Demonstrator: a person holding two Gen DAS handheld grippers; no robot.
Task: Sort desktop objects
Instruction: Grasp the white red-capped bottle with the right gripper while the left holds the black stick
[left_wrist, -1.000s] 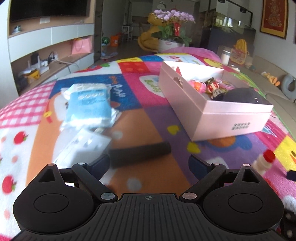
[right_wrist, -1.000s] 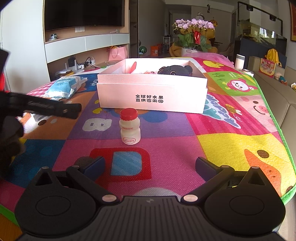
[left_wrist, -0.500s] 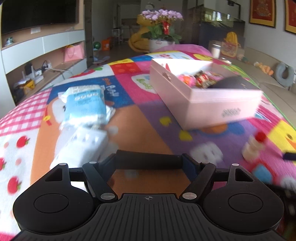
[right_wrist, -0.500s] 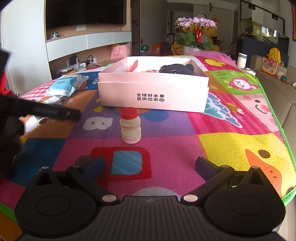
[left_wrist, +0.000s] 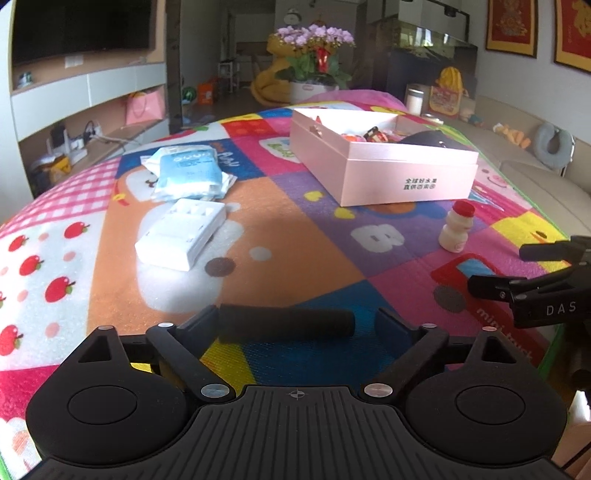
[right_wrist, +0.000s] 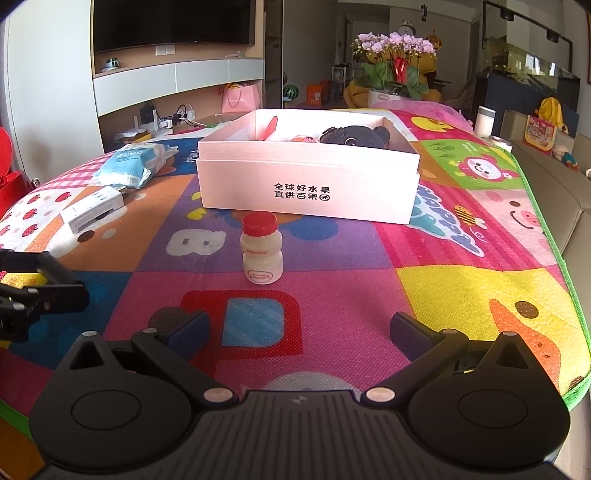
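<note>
The left gripper (left_wrist: 295, 323) is opening around a black foam cylinder (left_wrist: 286, 325), which touches its left pad but not the right; earlier it pinched it. The right gripper (right_wrist: 299, 328), marked "DAS", stays spread and empty. Ahead stand a red-capped bottle (right_wrist: 261, 253) reading "PROBIOTIC" and the pink box (right_wrist: 308, 184) printed "全球好水果".
</note>
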